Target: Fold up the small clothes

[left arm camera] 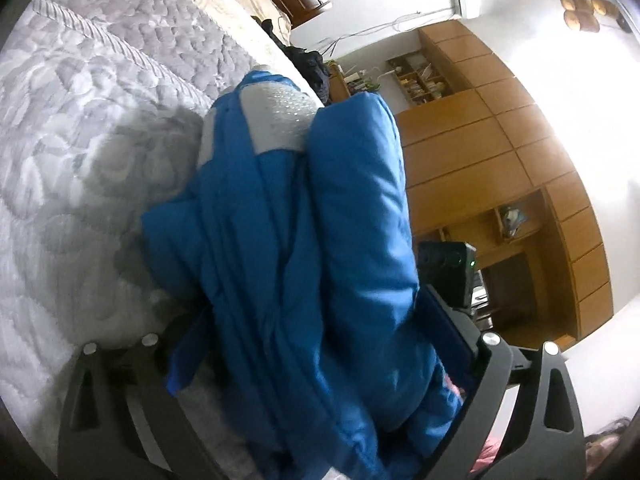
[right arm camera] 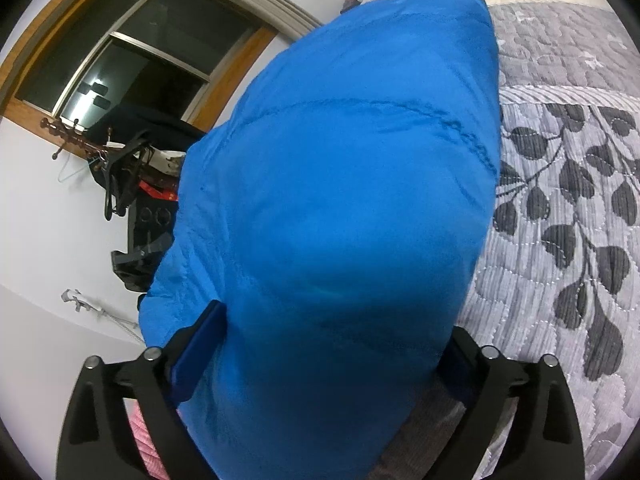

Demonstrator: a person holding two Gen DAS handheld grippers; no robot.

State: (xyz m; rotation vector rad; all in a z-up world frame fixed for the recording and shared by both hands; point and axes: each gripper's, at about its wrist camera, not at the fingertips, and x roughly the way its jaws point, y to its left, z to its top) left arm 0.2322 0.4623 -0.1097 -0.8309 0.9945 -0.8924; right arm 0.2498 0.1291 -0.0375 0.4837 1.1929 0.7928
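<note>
Left wrist view
Garment: a blue padded garment (left arm camera: 304, 248) with a white mesh patch (left arm camera: 276, 120) near its far end hung bunched between the jaws, filling the middle of the view.
Left gripper: the left gripper (left arm camera: 320, 360) had its jaws set fairly wide with the blue cloth packed between them; the fingertips were hidden by the folds, so a firm pinch could not be told.
Bed: a grey quilted bed (left arm camera: 88, 128) lay to the left and behind, the garment's shadow falling on it.
Background: wooden cabinets (left arm camera: 480, 168) stood to the right; a dark device with a green light (left arm camera: 448, 276) showed just past the garment's right edge.

Right wrist view
Garment: the same blue cloth (right arm camera: 340, 200) swelled over most of the view, one stitched seam curving across its upper part.
Right gripper: the right gripper (right arm camera: 320, 352) had its jaws spread wide, blue pads (right arm camera: 200, 352) pressed against the cloth on each side, holding the bundle.
Bed: a grey quilt with dark leaves (right arm camera: 568, 208) lay to the right, under the garment's edge.
Background: a dark window (right arm camera: 132, 64) and hung bags (right arm camera: 128, 168) were at left.
</note>
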